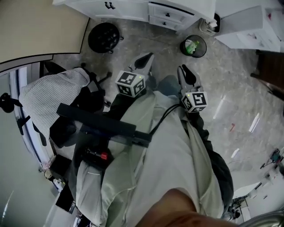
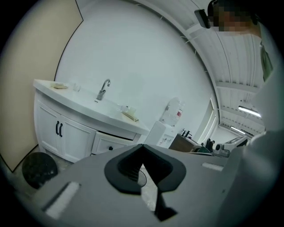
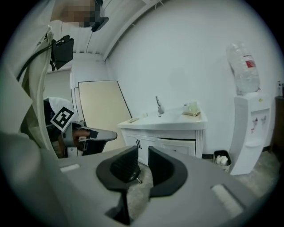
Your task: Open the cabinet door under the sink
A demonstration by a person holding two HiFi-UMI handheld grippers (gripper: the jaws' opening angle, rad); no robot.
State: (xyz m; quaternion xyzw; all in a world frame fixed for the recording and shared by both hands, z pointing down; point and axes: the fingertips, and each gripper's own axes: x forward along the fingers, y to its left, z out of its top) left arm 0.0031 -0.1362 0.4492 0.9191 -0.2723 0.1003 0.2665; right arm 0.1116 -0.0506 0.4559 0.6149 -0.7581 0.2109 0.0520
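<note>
Grey plastic jaws first. My left hand-held gripper (image 2: 142, 148) has its tips pressed together and is empty. My right hand-held gripper (image 3: 141, 155) has its jaws parted with a clear gap, and only floor (image 1: 230, 80) shows through it. Both are held out in front of my legs, well apart from the unit.

Next out, on the marbled floor, a black round thing that looks like a stool (image 1: 104, 37) sits on the left. A small bin (image 1: 193, 46) with rubbish in it stands on the right, near the unit's right end.

Farthest is the white cabinet (image 1: 120, 9) against the wall. The cabinet door (image 2: 75, 139) is below the tap (image 2: 103, 88), left of a drawer (image 2: 111, 144). Its black handles (image 2: 58, 128) sit side by side where the two doors meet, and both doors are shut flush. The counter (image 2: 80, 108) above carries the sink (image 2: 108, 106). A water dispenser (image 3: 248, 128) stands to the right of the unit.

Progress, as I judge it: nothing is done yet. The door is closed and the handles are untouched. Left to do is all of it: close the distance, get one gripper onto a handle, pinch it and swing the door out. The right one, already parted, looks the likelier to take it.
</note>
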